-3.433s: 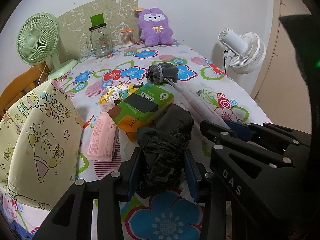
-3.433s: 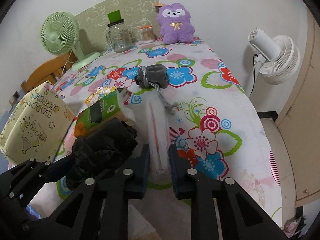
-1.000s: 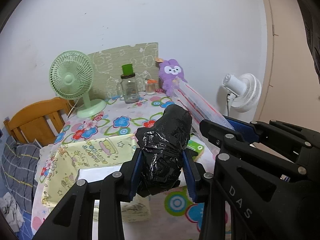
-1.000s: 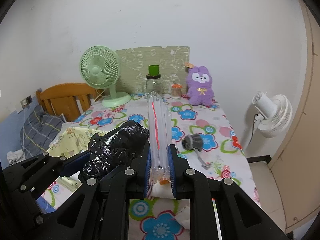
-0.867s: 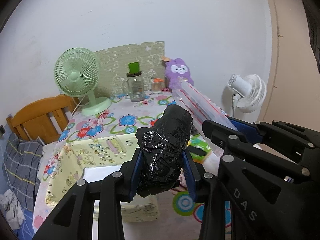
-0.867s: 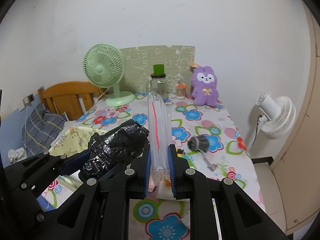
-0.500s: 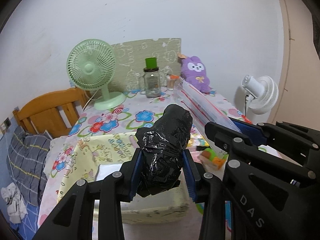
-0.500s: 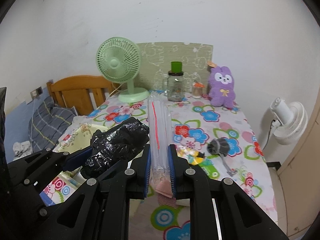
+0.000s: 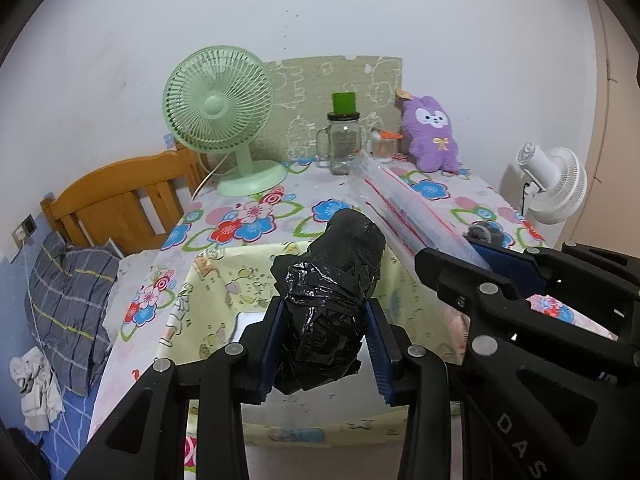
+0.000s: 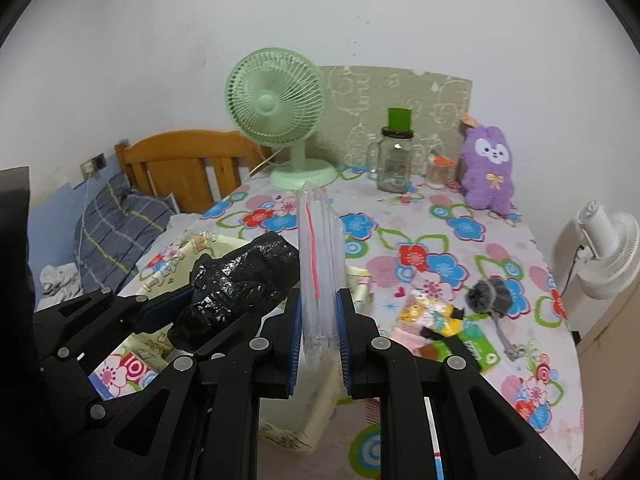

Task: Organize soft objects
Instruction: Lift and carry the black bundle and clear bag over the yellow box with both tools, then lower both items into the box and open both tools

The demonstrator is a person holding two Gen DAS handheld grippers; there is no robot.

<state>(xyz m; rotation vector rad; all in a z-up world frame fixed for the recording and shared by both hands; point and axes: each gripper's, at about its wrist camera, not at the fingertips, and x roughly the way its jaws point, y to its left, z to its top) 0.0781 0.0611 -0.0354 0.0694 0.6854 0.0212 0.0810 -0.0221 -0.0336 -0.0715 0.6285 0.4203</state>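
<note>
My left gripper point(image 9: 325, 342) is shut on a crumpled black plastic bag bundle point(image 9: 332, 300), held in the air above a yellow cartoon-print storage box point(image 9: 224, 304). The bundle also shows in the right wrist view point(image 10: 236, 284). My right gripper point(image 10: 319, 344) is shut on a pack of clear zip bags with a red stripe point(image 10: 318, 264), held upright beside the black bundle, over the box's near right edge point(image 10: 192, 248). The zip bag pack also shows in the left wrist view point(image 9: 408, 212).
On the floral tablecloth point(image 10: 452, 240) lie a grey pouch with a cord point(image 10: 490, 294), a green box and snack packets point(image 10: 448, 328). At the back stand a green fan point(image 10: 280, 120), a glass jar point(image 10: 396, 160) and a purple plush point(image 10: 486, 168). A white fan point(image 10: 604, 252) stands to the right, a wooden bed point(image 10: 180, 168) to the left.
Both grippers have lifted their loads off the table and moved left, from above the table's middle to above the yellow box. Their grips have not changed.
</note>
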